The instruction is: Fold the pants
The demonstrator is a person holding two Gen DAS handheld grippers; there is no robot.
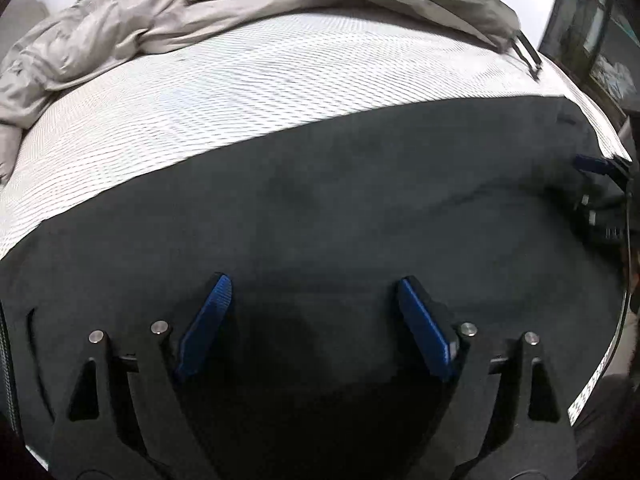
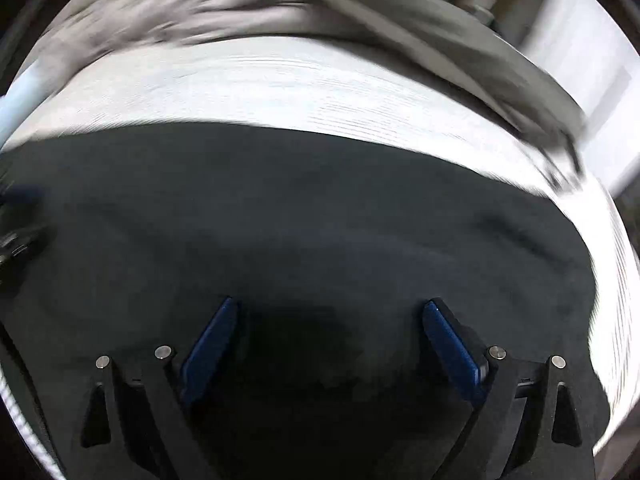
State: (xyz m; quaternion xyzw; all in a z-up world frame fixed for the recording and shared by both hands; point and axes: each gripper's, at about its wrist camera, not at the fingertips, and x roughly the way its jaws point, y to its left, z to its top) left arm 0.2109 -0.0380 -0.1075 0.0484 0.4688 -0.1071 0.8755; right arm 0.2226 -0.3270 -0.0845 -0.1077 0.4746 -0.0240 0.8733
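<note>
Dark pants (image 1: 320, 200) lie flat on a white textured surface (image 1: 224, 92); they also fill the lower part of the right wrist view (image 2: 320, 208). My left gripper (image 1: 314, 284) is open just above the dark cloth, its blue pads spread wide with nothing between them. My right gripper (image 2: 332, 308) is open too, over the same cloth and empty. The right gripper also shows at the right edge of the left wrist view (image 1: 596, 184). The right wrist view is blurred by motion.
A crumpled grey garment (image 1: 120, 28) lies across the far side of the white surface, with a dark strap (image 1: 528, 52) at its right end. It shows blurred in the right wrist view (image 2: 280, 4). Furniture stands at the far right (image 1: 608, 40).
</note>
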